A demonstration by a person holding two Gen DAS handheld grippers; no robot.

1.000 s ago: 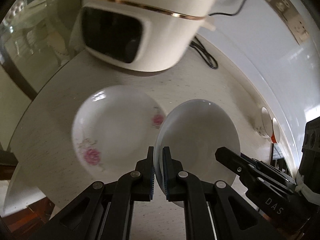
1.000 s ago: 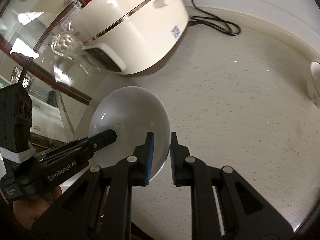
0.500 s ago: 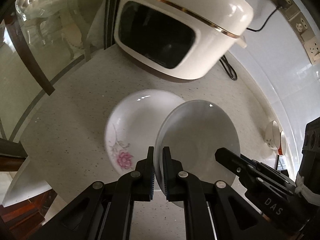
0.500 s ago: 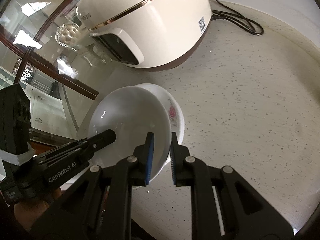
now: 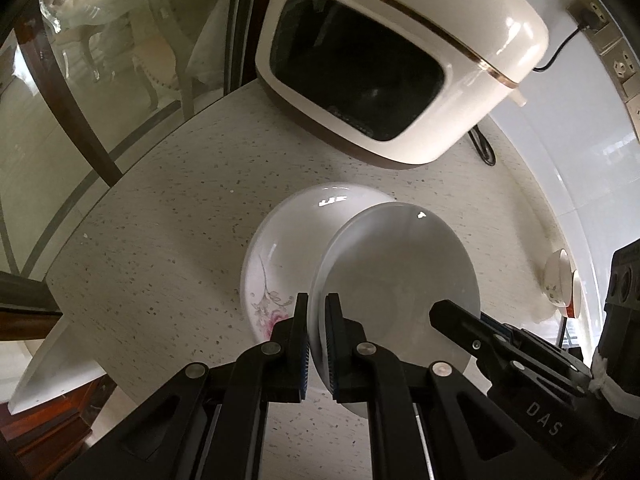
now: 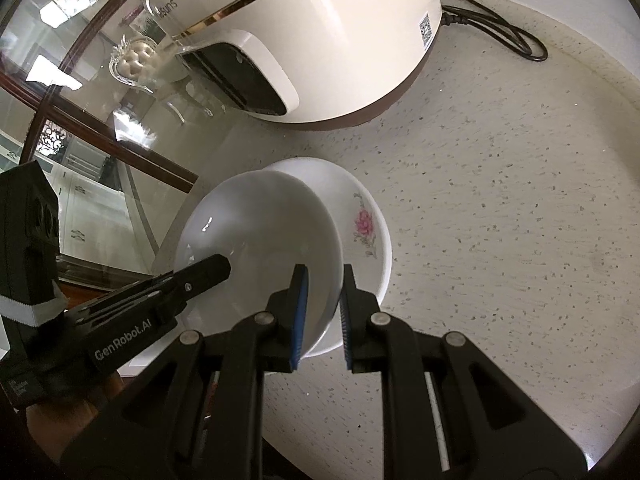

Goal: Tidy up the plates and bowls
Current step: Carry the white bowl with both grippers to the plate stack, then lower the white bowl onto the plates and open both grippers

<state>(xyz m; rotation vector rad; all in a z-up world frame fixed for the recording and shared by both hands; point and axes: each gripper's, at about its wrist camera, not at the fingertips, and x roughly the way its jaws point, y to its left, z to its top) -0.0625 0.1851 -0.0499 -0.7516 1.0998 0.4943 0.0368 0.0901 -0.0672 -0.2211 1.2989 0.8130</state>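
Note:
A plain white bowl (image 5: 400, 280) hangs over the counter, held by opposite sides of its rim. My left gripper (image 5: 318, 312) is shut on the rim's near-left edge. In the right wrist view my right gripper (image 6: 324, 280) is shut on the bowl's (image 6: 260, 232) right edge. Under the bowl a white dish with pink flowers (image 5: 288, 272) rests on the counter, partly covered by it; the flower shows on the dish (image 6: 364, 232) in the right wrist view too. Whether bowl and dish touch I cannot tell.
A cream rice cooker (image 5: 392, 60) stands just beyond the dish, its black cord (image 6: 500, 32) trailing behind. The speckled counter (image 5: 180, 220) ends at a glass partition (image 5: 100, 100) on the left. Two small bowls (image 5: 560, 280) sit by the wall at right.
Both grippers carried the white bowl across and slightly down, so it now overlaps the flowered dish much more. The rice cooker has drawn away toward the top of both views.

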